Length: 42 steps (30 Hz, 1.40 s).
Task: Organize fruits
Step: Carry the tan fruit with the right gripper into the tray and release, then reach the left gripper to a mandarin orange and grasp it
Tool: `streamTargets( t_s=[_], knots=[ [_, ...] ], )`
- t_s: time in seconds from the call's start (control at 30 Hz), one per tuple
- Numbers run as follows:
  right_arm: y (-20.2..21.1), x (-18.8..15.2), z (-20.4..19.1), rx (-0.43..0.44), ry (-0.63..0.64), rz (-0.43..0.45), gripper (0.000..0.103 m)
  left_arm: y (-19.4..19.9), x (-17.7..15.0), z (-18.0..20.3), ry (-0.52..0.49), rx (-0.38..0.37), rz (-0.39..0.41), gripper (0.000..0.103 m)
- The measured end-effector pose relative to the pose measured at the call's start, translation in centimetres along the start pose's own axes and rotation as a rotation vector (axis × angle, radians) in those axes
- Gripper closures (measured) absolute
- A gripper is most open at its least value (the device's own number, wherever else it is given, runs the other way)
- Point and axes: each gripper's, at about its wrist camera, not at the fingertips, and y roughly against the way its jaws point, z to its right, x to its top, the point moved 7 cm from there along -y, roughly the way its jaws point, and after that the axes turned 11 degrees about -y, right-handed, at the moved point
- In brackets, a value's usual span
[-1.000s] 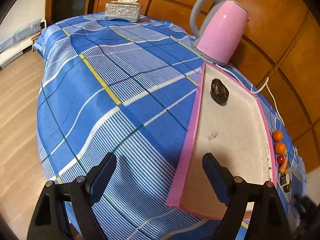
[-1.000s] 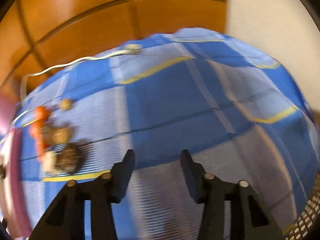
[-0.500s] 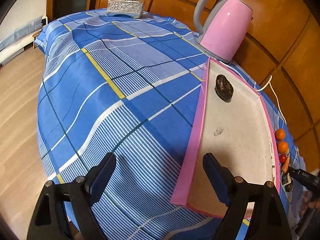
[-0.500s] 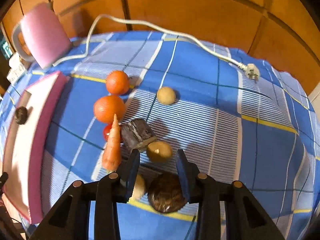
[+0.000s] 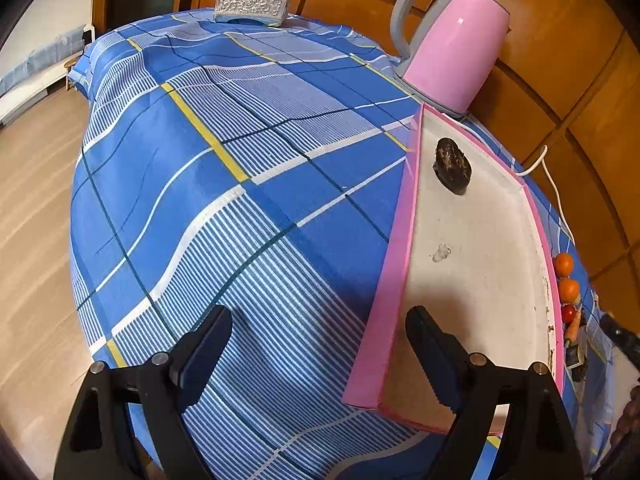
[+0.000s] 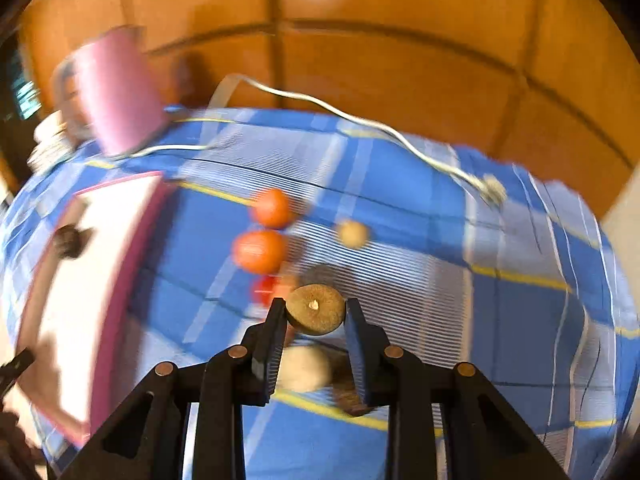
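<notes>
My right gripper [image 6: 316,314] is shut on a round brown fruit [image 6: 316,309] and holds it above the blue checked cloth. Two oranges [image 6: 260,250], a red tomato [image 6: 264,290], a small tan fruit [image 6: 353,233] and a pale round fruit [image 6: 304,368] lie on the cloth below and beyond it. The pink-rimmed white tray [image 5: 480,280] holds one dark wrinkled fruit [image 5: 452,164]. My left gripper [image 5: 320,344] is open and empty, straddling the tray's near left rim. The tray also shows in the right wrist view [image 6: 132,280].
A pink kettle [image 5: 456,48] stands behind the tray, its white cord [image 6: 360,120] trailing across the cloth to a plug. A silver tissue box [image 5: 252,4] sits at the table's far end. Wooden wall panels run behind. The right wrist view is motion-blurred.
My right gripper swung left to the fruit pile, closed on the round brown fruit and lifted it. My left gripper has crept slightly forward along the tray.
</notes>
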Motion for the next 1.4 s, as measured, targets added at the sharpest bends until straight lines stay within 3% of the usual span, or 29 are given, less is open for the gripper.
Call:
streamTargets(
  t_s=[0.13, 0.27, 0.43, 0.57, 0.63, 0.9, 1.4],
  knots=[
    [0.4, -1.6, -7.3, 0.159, 0.136, -0.059, 0.074, 0.1, 0.0, -0.2, 0.003, -0.006, 0.002, 0.014],
    [-1.1, -2.7, -13.2, 0.246, 0.216, -0.110, 0.074, 0.3, -0.1, -0.5, 0.009, -0.005, 0.006, 0.014],
    [-3.1, -3.1, -18.6, 0.282, 0.269, -0.150, 0.074, 0.6, -0.2, -0.4, 0.000, -0.009, 0.009, 0.014],
    [-4.5, -3.1, -20.3, 0.283, 0.252, -0.168, 0.073, 0.7, -0.4, -0.6, 0.004, -0.007, 0.011, 0.013],
    [-4.9, -2.7, -20.3, 0.273, 0.236, -0.160, 0.064, 0.6, -0.5, -0.7, 0.008, -0.005, 0.004, 0.013],
    [-2.4, -1.9, -16.7, 0.251, 0.144, -0.086, 0.062, 0.7, -0.6, -0.5, 0.005, -0.008, 0.004, 0.013],
    [1.2, -3.3, -3.1, 0.046, -0.099, 0.022, 0.062, 1.1, -0.3, 0.2, -0.017, -0.015, 0.013, 0.013]
  ],
)
